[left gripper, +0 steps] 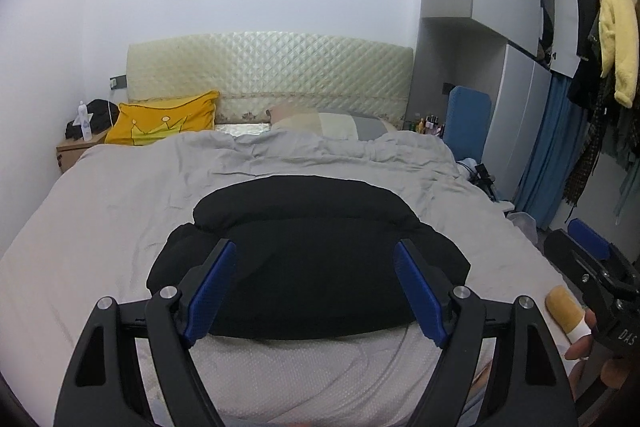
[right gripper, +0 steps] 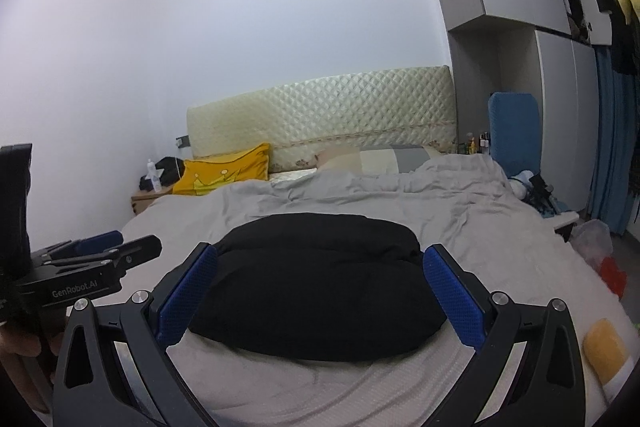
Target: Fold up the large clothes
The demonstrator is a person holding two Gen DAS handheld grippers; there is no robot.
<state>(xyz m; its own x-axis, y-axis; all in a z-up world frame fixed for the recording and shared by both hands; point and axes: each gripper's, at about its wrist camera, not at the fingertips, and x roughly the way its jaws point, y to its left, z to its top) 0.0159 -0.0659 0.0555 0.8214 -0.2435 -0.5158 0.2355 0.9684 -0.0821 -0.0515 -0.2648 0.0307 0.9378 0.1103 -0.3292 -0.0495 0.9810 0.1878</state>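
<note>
A large black garment [left gripper: 312,255] lies folded in a thick bundle on the grey bed cover [left gripper: 120,195], near the bed's foot. It also shows in the right wrist view [right gripper: 316,287]. My left gripper [left gripper: 314,251] is open and empty, held above the bundle's near side. My right gripper [right gripper: 320,259] is open and empty too, also over the bundle. The right gripper shows at the right edge of the left wrist view [left gripper: 592,259]. The left gripper shows at the left edge of the right wrist view [right gripper: 100,247].
A yellow pillow [left gripper: 164,123] and a patchwork pillow [left gripper: 332,125] lie by the quilted headboard [left gripper: 272,75]. A nightstand [left gripper: 76,147] stands at the far left. A wardrobe [left gripper: 516,131], blue curtain [left gripper: 548,147] and hanging clothes [left gripper: 612,39] are on the right. A yellow object [right gripper: 604,351] lies near the bed's right edge.
</note>
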